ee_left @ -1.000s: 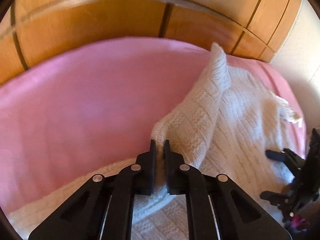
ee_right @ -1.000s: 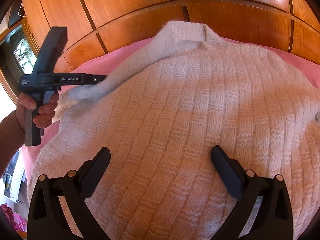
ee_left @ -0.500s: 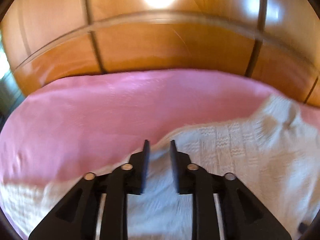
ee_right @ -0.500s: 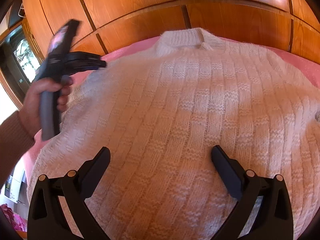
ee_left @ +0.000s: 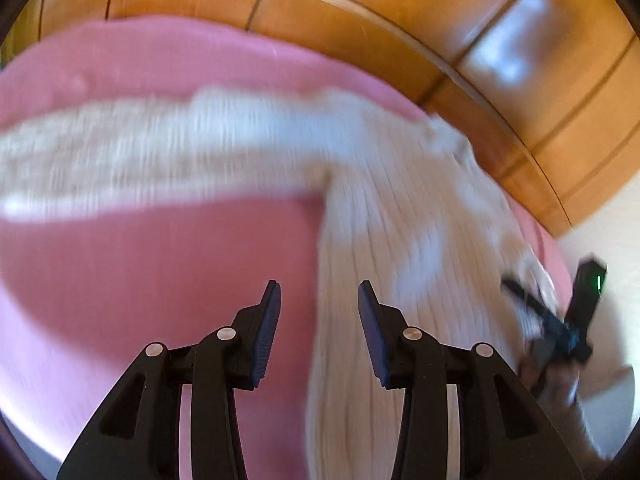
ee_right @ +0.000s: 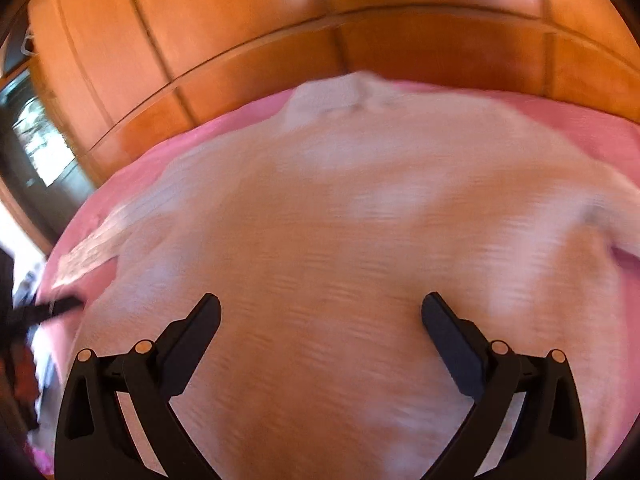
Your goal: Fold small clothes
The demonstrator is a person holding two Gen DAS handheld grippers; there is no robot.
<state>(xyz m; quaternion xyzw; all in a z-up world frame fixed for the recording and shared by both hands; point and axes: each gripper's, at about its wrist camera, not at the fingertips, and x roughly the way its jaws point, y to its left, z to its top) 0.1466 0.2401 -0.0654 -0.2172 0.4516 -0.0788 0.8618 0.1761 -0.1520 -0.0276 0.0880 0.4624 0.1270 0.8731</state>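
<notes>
The left gripper (ee_left: 319,312) is seen with jaws opening and nothing between them; the right gripper (ee_right: 320,320) is held wide and empty above the white knitted sweater (ee_right: 340,240) – spread flat on the pink bedcover (ee_left: 140,280), one sleeve (ee_left: 140,160) stretched outward – no fold is yet made

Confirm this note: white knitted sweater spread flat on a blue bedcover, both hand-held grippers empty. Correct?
Not quite: the bedcover is pink, not blue, as the right wrist view shows. The white knitted sweater lies spread on it, and neither the left hand-held gripper nor the right hand-held gripper holds anything.
</notes>
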